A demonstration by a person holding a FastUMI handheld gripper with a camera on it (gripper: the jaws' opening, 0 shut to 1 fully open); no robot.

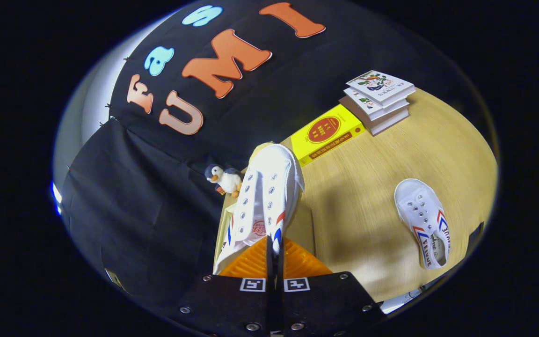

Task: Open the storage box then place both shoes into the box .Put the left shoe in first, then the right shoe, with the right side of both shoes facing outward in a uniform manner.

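1. The wooden counter [391, 159] is the biggest thing here, running off beyond the tool with everything else sitting on it.
2. Held shoe [267, 196]: a white lace-up sneaker with red and blue stripes, lifted off the counter. It sits right between the orange fingers [246, 264] and sticks straight out ahead of them, toe pointing away from the tool, heel end down at the pads. So its long axis runs in line with the fingers.
3. The tool [274, 262] is nearly closed, both fingers squeezed onto the heel end of that shoe with just the shoe's thickness between them.
4. Second shoe [424, 222]: same style, lying flat on the counter, well apart from the held one, toe pointing toward the far side.
5. Yellow book [328, 133] lies flat just beyond the held shoe's toe.
6. Stack of books [378, 99] sits next to the yellow one, farther back.
7. Small penguin plush [224, 179] sits at the counter's edge, just beside the held shoe.
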